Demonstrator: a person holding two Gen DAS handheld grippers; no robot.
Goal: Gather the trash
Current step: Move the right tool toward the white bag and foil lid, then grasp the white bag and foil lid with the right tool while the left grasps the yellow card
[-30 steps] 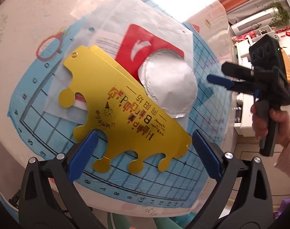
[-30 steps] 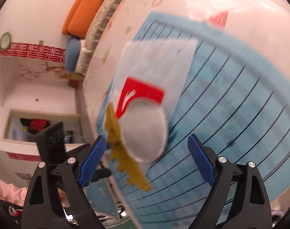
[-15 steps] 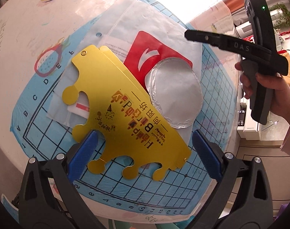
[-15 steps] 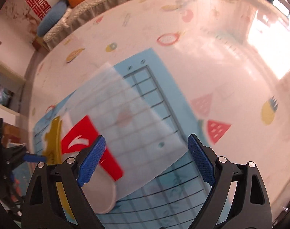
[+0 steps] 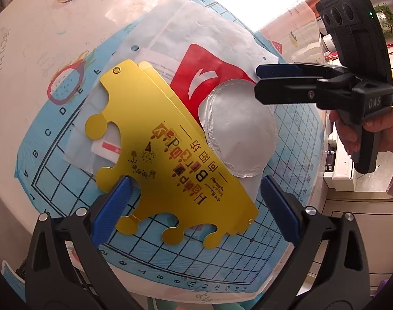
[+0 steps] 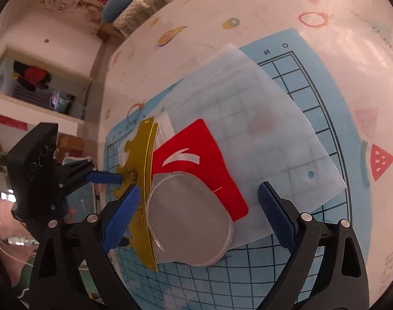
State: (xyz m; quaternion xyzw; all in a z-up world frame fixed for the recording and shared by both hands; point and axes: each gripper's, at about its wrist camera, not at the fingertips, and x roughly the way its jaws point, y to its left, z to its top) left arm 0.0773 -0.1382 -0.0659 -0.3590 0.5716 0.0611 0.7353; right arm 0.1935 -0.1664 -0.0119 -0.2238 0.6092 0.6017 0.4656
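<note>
Left gripper: your jaws released, straddling the flat gold paper crown.
Right gripper: jaws released over the round foil lid.

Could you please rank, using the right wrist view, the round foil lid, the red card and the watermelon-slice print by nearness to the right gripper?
From the right gripper:
1. Round foil lid, between the fingers.
2. Red card, just beyond, partly under the lid.
3. Watermelon-slice print, far right on the tablecloth.

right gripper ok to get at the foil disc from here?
Probably yes. The right gripper is open with its fingers either side of the foil disc, nothing above it. The gold crown overlaps the disc's edge beside one finger, so it may get pinched too.
</note>
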